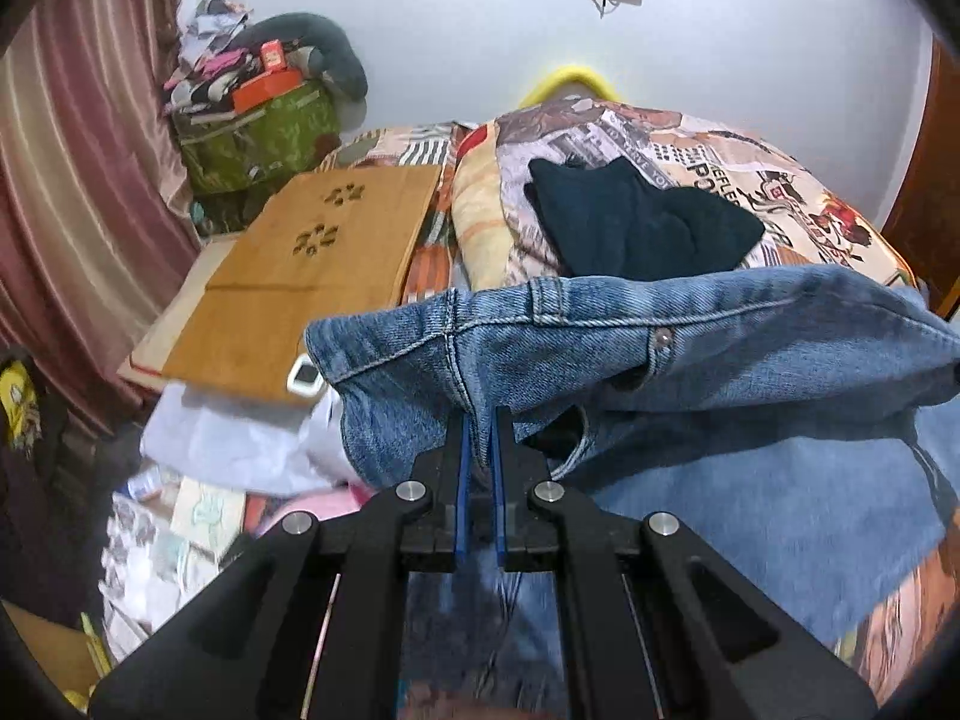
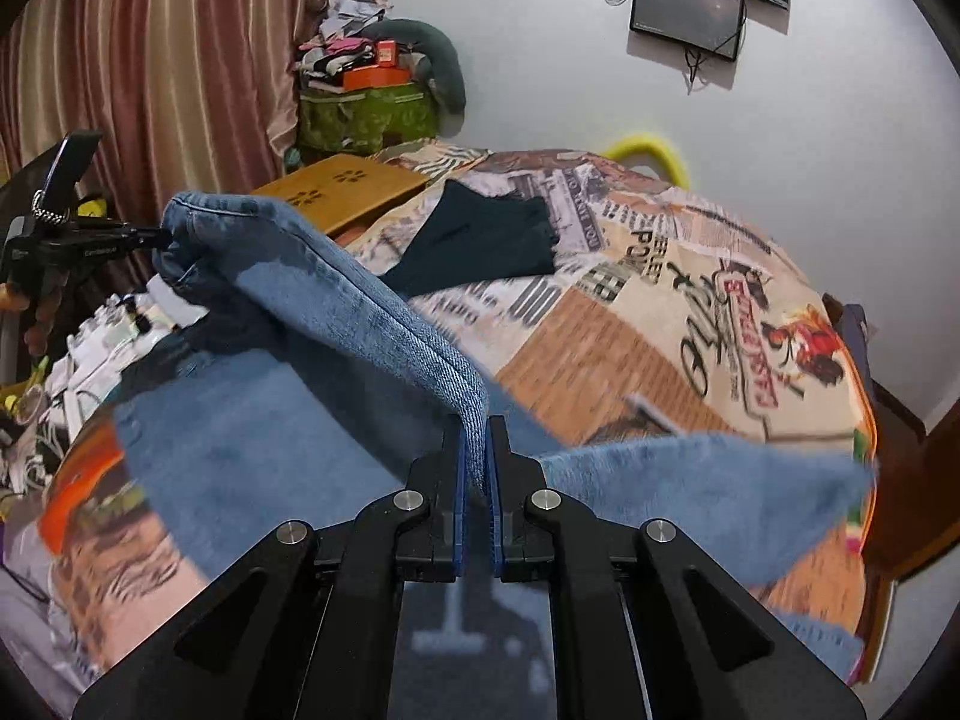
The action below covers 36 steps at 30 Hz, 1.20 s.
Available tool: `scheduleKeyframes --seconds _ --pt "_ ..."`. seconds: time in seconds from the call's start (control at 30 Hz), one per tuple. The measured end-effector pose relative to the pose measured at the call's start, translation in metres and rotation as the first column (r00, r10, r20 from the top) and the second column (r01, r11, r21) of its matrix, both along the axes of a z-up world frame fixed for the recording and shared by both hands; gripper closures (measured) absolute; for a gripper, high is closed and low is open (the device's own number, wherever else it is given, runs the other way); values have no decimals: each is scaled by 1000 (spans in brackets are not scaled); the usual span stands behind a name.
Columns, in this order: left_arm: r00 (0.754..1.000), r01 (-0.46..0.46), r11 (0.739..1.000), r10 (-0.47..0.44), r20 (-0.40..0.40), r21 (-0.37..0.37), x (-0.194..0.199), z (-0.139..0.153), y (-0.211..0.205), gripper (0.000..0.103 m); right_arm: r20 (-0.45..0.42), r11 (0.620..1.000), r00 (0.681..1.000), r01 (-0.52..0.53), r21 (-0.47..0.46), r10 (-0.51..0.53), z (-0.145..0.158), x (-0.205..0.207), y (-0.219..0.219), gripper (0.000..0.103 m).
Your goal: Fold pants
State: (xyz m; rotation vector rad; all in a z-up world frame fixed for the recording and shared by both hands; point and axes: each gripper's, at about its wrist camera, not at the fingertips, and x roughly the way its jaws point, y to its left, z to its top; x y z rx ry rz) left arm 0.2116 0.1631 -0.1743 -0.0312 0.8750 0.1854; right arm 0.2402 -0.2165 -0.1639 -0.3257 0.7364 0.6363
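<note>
Blue denim jeans (image 1: 660, 348) hang lifted over the bed. My left gripper (image 1: 479, 420) is shut on the waistband at a side seam, near a rivet and pocket opening. My right gripper (image 2: 477, 426) is shut on the other end of the waistband edge (image 2: 372, 306), which stretches taut up and left to the left gripper (image 2: 150, 235) seen far off. The legs (image 2: 270, 432) drape down onto the patterned bedspread (image 2: 690, 312).
A folded dark garment (image 1: 642, 228) lies on the bedspread further back. A wooden lap tray (image 1: 312, 264) sits at the bed's left edge. Clutter and a green bag (image 1: 264, 132) stand by the red curtain. A wall screen (image 2: 690, 12) hangs above.
</note>
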Motion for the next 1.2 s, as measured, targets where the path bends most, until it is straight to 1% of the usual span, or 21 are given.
scheduleKeyframes --seconds 0.1,0.23,0.37,0.47,0.53,0.63,0.7,0.77,0.83,0.87,0.9,0.93,0.97,1.0,1.03,1.07,1.1,1.17,1.2 --pt "1000 -2 1000 1 -18 -12 -19 -10 -1 98 -27 1000 1000 15 4 -15 -11 -13 -2 98" --pt "997 -7 998 2 -72 -57 -43 -35 -1 97 -66 999 997 35 8 -35 -28 -31 -4 98" --pt "992 -12 995 0 -125 -98 -58 -62 -2 97 -114 998 992 61 25 -58 -42 -40 -6 97" --pt "987 -19 993 0 -160 -119 -69 -80 -6 97 -118 997 991 68 32 -64 -43 -42 -8 95" --pt "984 -26 993 5 -178 -113 -75 -86 -9 97 -128 997 990 69 41 -64 -41 -45 -10 93" --pt "983 -32 996 16 -182 -89 -83 -84 -10 96 -141 996 988 70 51 -62 -36 -47 -16 92" --pt "984 -36 995 19 -175 -94 -88 -77 -9 96 -140 995 988 79 60 -70 -31 -48 -23 92" --pt "987 -42 994 26 -159 -97 -92 -66 -7 93 -141 992 986 99 78 -87 -25 -47 -33 91" --pt "990 -45 995 32 -134 -92 -93 -53 -6 87 -146 985 983 131 110 -114 -18 -41 -45 89" --pt "993 -45 995 35 -116 -89 -92 -45 -6 81 -148 981 981 147 123 -128 -15 -37 -51 86" --pt "994 -46 995 37 -104 -87 -91 -39 -6 76 -148 977 978 165 133 -145 -12 -33 -57 82" --pt "995 -48 995 40 -90 -83 -88 -33 -7 67 -143 973 976 186 138 -167 -10 -27 -63 80" --pt "996 -49 996 43 -77 -77 -84 -27 -7 62 -137 969 973 205 141 -186 -8 -22 -67 75" --pt "997 -48 996 43 -65 -75 -80 -23 -7 54 -133 962 968 231 142 -213 -7 -12 -74 70" --pt "998 -44 996 40 -50 -73 -73 -17 -10 50 -138 959 964 245 142 -226 -6 -6 -78 68" --pt "998 -39 997 36 -43 -68 -66 -14 -12 47 -147 955 960 260 142 -239 -6 2 -82 63" --pt "999 -35 997 33 -39 -64 -62 -12 -13 45 -161 949 953 281 145 -258 -8 13 -87 61" --pt "999 -19 998 17 -34 -54 -45 -7 -21 39 -193 939 941 309 150 -279 -10 34 -94 61" --pt "999 -12 999 10 -33 -50 -37 -6 -24 34 -206 935 935 321 149 -289 -11 42 -97 61"
